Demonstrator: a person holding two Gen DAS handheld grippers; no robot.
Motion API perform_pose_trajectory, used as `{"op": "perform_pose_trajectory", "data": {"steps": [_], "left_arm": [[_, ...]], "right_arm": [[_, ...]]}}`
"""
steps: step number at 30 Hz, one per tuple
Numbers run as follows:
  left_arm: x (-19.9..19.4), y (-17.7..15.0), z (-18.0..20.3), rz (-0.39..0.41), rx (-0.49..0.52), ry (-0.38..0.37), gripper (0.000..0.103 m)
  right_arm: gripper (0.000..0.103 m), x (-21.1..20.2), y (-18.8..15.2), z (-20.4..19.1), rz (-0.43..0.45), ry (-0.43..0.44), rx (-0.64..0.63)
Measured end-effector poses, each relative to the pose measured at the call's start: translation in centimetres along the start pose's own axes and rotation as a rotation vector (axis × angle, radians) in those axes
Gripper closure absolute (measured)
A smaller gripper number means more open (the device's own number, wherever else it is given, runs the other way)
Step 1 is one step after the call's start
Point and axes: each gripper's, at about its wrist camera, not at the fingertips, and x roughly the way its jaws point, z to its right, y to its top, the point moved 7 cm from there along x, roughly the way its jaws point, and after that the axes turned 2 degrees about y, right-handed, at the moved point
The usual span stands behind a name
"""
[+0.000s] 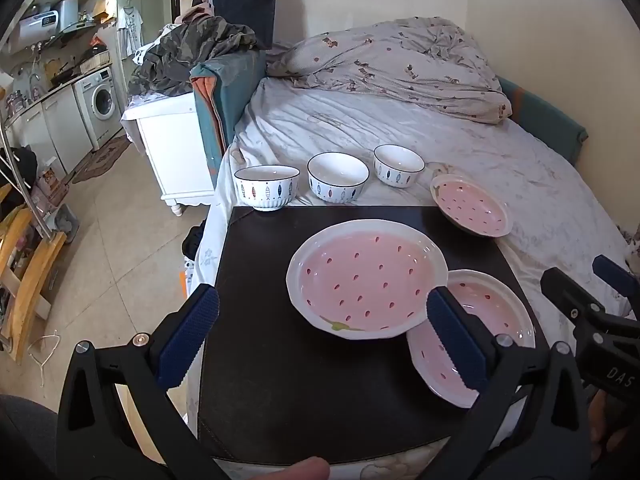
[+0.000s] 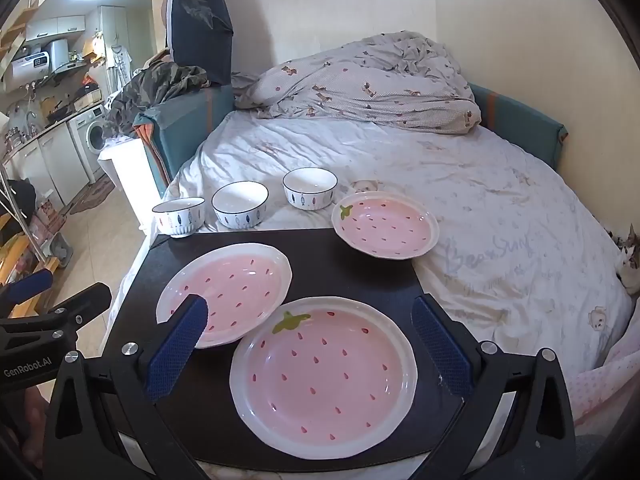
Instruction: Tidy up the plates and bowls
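- While both grippers, left gripper [image 1: 320,332] and right gripper [image 2: 308,340], hang wide open and empty, the left's finger hides part of the near plate [image 2: 324,376].
- Middle plate [image 1: 366,278] overlaps it on the black mat [image 1: 256,360].
- Far plate [image 2: 386,226] overhangs the mat's far right corner.
- Three bowls [image 1: 338,176] line the mat's far edge on the bed [image 2: 500,208].
- Kitchen [image 1: 80,92] at the left is dim.

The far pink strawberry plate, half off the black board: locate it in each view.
Left wrist: far pink strawberry plate upper right, at the black board's far corner.
Right wrist: centre, right of middle.
Shared landmark: rightmost white fish-pattern bowl just behind it.
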Motion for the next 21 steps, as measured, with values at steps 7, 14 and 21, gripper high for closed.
{"op": "perform_pose_trajectory", "data": {"steps": [7,14,21], "left_arm": [[-0.09,-0.04,-0.01,-0.001,-0.007,-0.004,0.0],[0.07,-0.16,-0.36,-0.004,-0.01,-0.006,0.0],[0.03,-0.03,-0.75,-0.004,-0.01,-0.007,0.0]], "right_arm": [[0.0,-0.04,0.01,0.02,0.002,0.002,0.002],[0.0,-0.11,0.01,-0.03,0.004,0.003,0.0],[0.0,-0.03,-0.02,-0.11,0.004,0.002,0.001]]}}
